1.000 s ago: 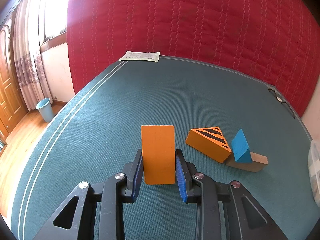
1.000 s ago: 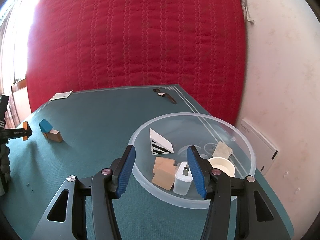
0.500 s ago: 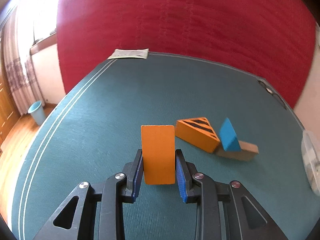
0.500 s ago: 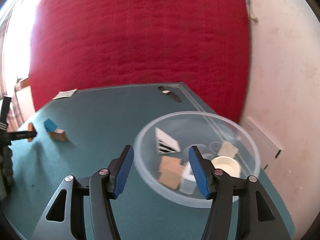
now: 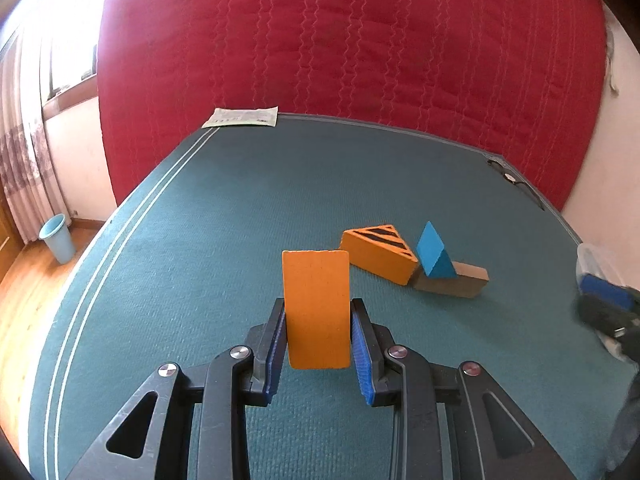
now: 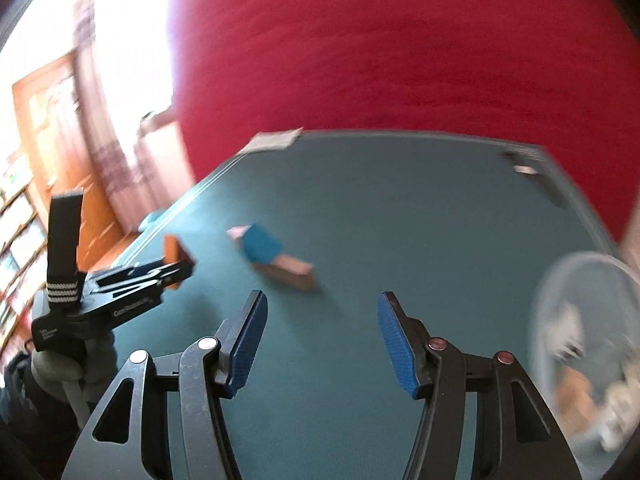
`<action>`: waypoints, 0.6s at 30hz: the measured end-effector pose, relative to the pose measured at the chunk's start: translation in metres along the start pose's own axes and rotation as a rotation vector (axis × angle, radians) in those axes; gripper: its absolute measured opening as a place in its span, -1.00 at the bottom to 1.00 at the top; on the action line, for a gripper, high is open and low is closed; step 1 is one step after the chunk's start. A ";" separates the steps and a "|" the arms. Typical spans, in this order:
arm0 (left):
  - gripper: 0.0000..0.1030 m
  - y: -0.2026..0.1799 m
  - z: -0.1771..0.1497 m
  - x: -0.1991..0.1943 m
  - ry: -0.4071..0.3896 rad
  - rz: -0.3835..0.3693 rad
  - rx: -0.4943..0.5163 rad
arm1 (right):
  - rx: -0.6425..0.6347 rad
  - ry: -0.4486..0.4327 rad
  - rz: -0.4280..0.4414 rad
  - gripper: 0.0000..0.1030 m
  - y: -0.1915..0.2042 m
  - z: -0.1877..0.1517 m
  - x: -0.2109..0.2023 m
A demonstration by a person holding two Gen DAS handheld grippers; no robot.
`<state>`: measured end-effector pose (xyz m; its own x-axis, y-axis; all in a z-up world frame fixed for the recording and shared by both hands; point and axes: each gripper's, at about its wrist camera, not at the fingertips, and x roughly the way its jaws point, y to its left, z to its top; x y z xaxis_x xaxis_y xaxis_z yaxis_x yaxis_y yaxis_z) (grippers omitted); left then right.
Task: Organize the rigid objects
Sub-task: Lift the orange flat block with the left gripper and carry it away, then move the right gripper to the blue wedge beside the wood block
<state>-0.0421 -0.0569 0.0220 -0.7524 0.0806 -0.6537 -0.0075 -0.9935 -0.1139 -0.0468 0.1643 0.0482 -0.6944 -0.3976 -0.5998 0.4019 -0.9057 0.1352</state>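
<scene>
My left gripper [image 5: 318, 344] is shut on an upright orange rectangular block [image 5: 316, 308], held above the green table. Beyond it lie an orange wedge with black stripes [image 5: 378, 254], a blue triangular block [image 5: 434, 256] and a tan flat block [image 5: 452, 282] under it. My right gripper [image 6: 320, 340] is open and empty above the table. In the blurred right wrist view, the blue block [image 6: 260, 246] and tan block [image 6: 292, 272] lie ahead, and the left gripper with the orange block [image 6: 174, 254] is at the left.
A clear plastic bowl [image 6: 580, 280] holding several items sits at the right; its edge [image 5: 596, 258] shows in the left wrist view. A paper sheet [image 5: 242, 117] lies at the far table corner, a wristwatch [image 5: 516, 182] at the far right. A blue bin [image 5: 58, 238] stands on the floor.
My right gripper has swung left, away from the bowl, toward the blocks. My left gripper still holds the orange block and has turned slightly left.
</scene>
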 end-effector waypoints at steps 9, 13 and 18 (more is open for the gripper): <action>-0.38 0.001 -0.001 0.001 -0.001 -0.017 -0.003 | -0.146 0.059 0.073 0.14 0.033 0.027 0.065; -0.38 0.002 0.000 0.003 -0.004 -0.014 -0.008 | -0.173 0.058 0.074 0.14 0.036 0.035 0.078; -0.38 0.002 -0.001 0.002 -0.005 -0.008 -0.008 | -0.239 0.064 0.100 0.13 0.044 0.042 0.091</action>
<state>-0.0431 -0.0583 0.0193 -0.7558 0.0880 -0.6489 -0.0079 -0.9921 -0.1254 -0.1175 0.0816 0.0329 -0.6080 -0.4669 -0.6422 0.6018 -0.7986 0.0108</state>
